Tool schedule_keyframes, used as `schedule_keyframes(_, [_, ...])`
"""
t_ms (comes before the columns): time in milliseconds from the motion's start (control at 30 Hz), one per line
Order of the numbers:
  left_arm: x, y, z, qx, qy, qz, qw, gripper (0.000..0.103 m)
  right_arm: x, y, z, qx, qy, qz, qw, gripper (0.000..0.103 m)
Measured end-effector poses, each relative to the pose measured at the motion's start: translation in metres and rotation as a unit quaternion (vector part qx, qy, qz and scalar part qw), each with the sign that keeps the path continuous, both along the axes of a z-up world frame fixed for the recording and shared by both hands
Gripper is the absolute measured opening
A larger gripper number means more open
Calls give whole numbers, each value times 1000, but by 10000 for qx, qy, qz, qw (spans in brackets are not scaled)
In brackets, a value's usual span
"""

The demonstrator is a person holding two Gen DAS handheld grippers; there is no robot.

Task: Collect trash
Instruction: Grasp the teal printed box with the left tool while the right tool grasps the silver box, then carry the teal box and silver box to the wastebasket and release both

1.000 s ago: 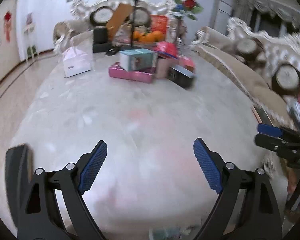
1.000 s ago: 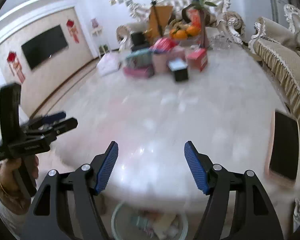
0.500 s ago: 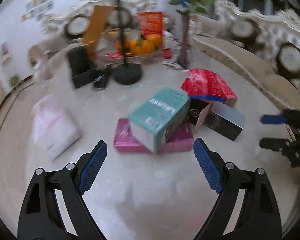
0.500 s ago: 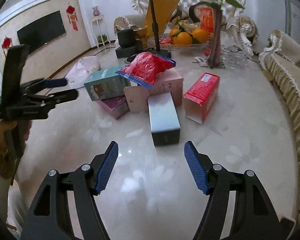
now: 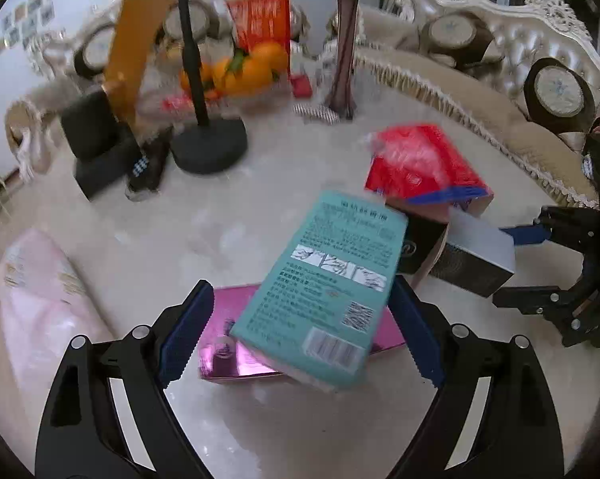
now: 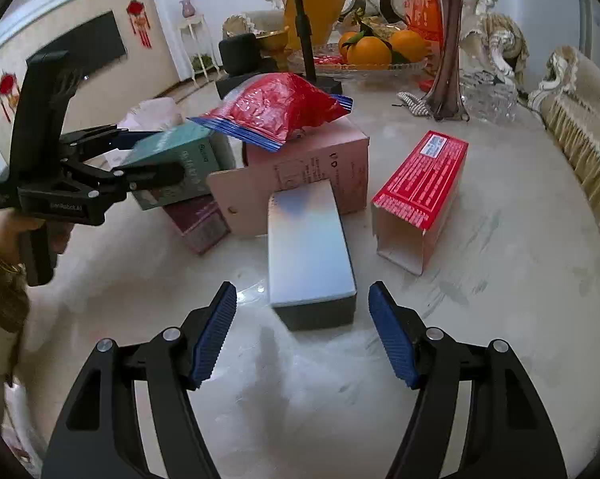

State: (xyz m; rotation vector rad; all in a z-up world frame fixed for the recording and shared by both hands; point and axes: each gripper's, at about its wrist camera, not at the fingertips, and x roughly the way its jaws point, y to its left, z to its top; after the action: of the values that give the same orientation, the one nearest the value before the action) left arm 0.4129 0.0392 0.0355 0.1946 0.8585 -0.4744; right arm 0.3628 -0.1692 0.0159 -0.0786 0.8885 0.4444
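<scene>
On the marble table (image 5: pixel 284 431) lies a pile of packaging. A teal box (image 5: pixel 327 279) leans tilted on a magenta box (image 5: pixel 228 343). My left gripper (image 5: pixel 300 335) is open, its fingers on either side of the teal box's near end, and the left pad is clear of it. From the right wrist, the left gripper (image 6: pixel 148 155) straddles the teal box (image 6: pixel 180 159). My right gripper (image 6: pixel 303 335) is open around the near end of a silver-topped dark box (image 6: pixel 307 251). A red snack bag (image 6: pixel 276 107) rests on a pink carton (image 6: pixel 311 167). A red box (image 6: pixel 423 187) lies to the right.
A black stand base (image 5: pixel 208 147), a black speaker (image 5: pixel 96 135), a glass bowl of oranges (image 6: pixel 371 52) and a vase (image 6: pixel 447 60) stand behind the pile. A pink tissue pack (image 5: pixel 40 291) lies at the left. An ornate sofa (image 5: pixel 539 80) borders the right side.
Both grippers have travelled forward across the table to the pile. The left now straddles the teal box and the right the silver-topped box. Both jaw openings are unchanged.
</scene>
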Motion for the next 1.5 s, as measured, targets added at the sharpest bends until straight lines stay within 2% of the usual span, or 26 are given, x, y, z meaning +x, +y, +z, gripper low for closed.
schedule_keyframes(67, [6,0,-6,-78,159,234,9996,83,4,3,-3,-118,-20,-67,9999,65])
schedule_keyframes(100, [8,1,-8,-206,223,330,9990,66,8,5,-5,-108,47,-67,9999,64])
schedule_keyframes(133, [7,2,-8,-186,142,442,9987,58,10,6,-7,-71,147,-44,9999,60])
schedule_keyframes(167, [8,3,-7,-197,135,627,9977,47,12,7,-9,-44,200,-24,9998,50])
schedule_keyframes(200, [7,4,-7,-257,167,671,9973,47,13,7,-10,-54,227,-54,9997,41])
schedule_keyframes(367, [-7,5,0,-276,173,838,9960,47,-7,1,-3,168,231,-170,9994,40])
schedule_keyframes(533, [-45,13,28,-569,-135,1020,9931,47,-45,-18,20,712,128,-259,9970,40])
schedule_keyframes(633, [-84,12,49,-772,-360,986,9915,47,-80,-30,35,1085,32,-160,9940,40])
schedule_keyframes(700, [-119,9,60,-844,-502,935,9908,47,-109,-33,44,1158,-93,-47,9932,40])
schedule_keyframes(833, [-198,-2,61,-986,-533,776,9907,47,-171,-36,48,1209,-197,115,9924,40])
schedule_keyframes(967, [-290,-16,44,-985,-490,622,9920,47,-239,-48,43,1405,-132,116,9899,40])
schedule_keyframes(1133, [-382,-31,8,-1212,-27,580,9909,47,-301,-49,31,1343,266,498,9893,40])
schedule_keyframes(1233, [-414,-42,-18,-1108,209,576,9920,47,-324,-47,17,1188,532,600,9897,40])
schedule_keyframes(1300, [-433,-50,-43,-1064,498,544,9916,47,-328,-46,-3,1029,834,562,9896,40])
schedule_keyframes(1433, [-443,-63,-95,-927,1056,564,9885,47,-329,-44,-50,769,1346,268,9875,40])
schedule_keyframes(1500, [-444,-73,-120,-730,1288,514,9876,47,-331,-43,-75,608,1576,97,9856,40])
